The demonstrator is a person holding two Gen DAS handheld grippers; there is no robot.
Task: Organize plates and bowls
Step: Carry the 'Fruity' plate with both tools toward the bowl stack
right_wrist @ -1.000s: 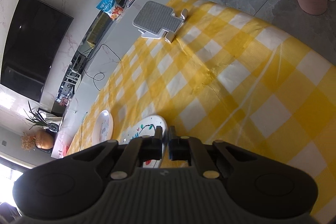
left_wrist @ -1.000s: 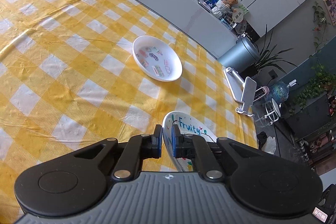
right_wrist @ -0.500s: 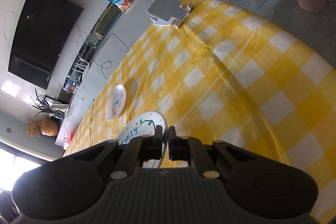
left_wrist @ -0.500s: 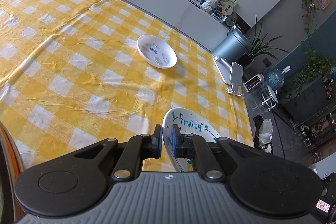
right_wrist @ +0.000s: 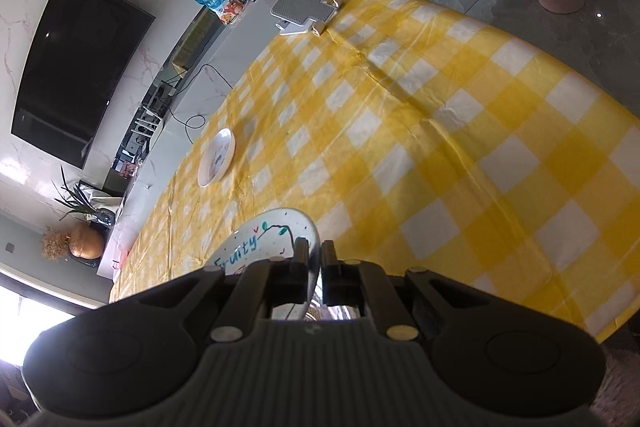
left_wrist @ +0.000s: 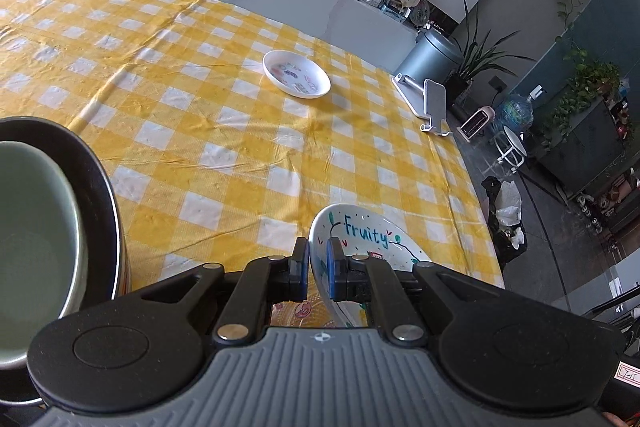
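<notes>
"Fruity" plate (left_wrist: 362,245), white with blue lettering, sits in the left wrist view pinched at its rim by the left gripper (left_wrist: 317,269), whose blue pads are clamped together on the thin edge; the plate looks lifted clear of the yellow checked tablecloth (left_wrist: 240,131), near the table's right edge. At the left border of this view a pale green bowl (left_wrist: 32,247) nests inside a dark bowl (left_wrist: 96,195), very close to the gripper's body; I judge that a sideways swing of the left hand could knock that stack. A small white dish (left_wrist: 297,74) lies well apart toward the far edge, with a phone stand (left_wrist: 426,99) at the far right corner. In the right wrist view the same plate (right_wrist: 260,243) is held on the opposite rim by the right gripper (right_wrist: 315,267), its jaws pressed shut on the edge, the plate tilted and over the cloth (right_wrist: 440,147) near the table's near edge. With two hands on one rigid plate, the main risk is that they move out of step: one pulling ahead would twist the rim out of the narrow grip of the other, and the glazed edge looks slippery. Beyond the cloth's edge is hard floor, so a slip here could mean a break. The small dish (right_wrist: 217,157) and the stand (right_wrist: 306,9) are well clear of the carrying path.
</notes>
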